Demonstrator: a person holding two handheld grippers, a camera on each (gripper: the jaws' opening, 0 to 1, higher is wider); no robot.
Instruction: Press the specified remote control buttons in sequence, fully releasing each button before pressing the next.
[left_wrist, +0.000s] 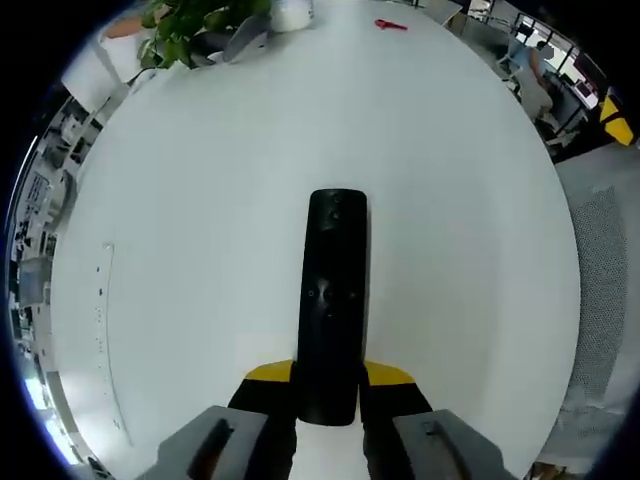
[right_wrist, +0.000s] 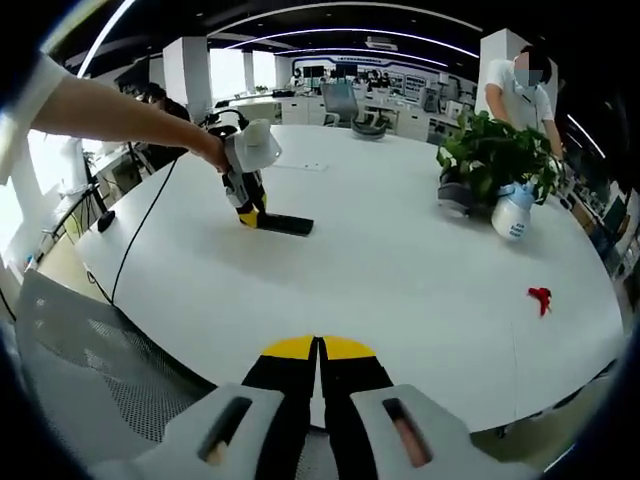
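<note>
1. Pinching the near end of the black remote control (left_wrist: 334, 300), the left gripper (left_wrist: 328, 400) has its yellow-tipped jaws pressed against both sides of the body; the remote runs straight ahead of those jaws and lies flat on the white table (left_wrist: 200, 200); its buttons are dark on dark and hard to tell apart.
2. Seen from the right gripper view, that same left gripper (right_wrist: 248, 205) sits far ahead and to the left, held by a person's hand (right_wrist: 213, 150), with the remote (right_wrist: 283, 223) stretching out from it along the tabletop.
3. The right gripper (right_wrist: 319, 362) has its jaws pressed together on nothing; it hangs over the near table edge, well apart from the remote, so the pressing looks not yet begun.
4. Risks, as judgement: the closed tip has a long way to travel, and a slanted approach could land on the wrong button or on two neighbours at once; a hard push might tip or skid the remote if the left jaws hold only its end; lifting too little between presses would break the full-release rule; swinging across could hide the remote from view.
5. Beyond the remote stand a potted plant (right_wrist: 495, 160) and a white spray bottle (right_wrist: 512, 220); a small red object (right_wrist: 540, 298) lies to the right; none lies in the path.
</note>
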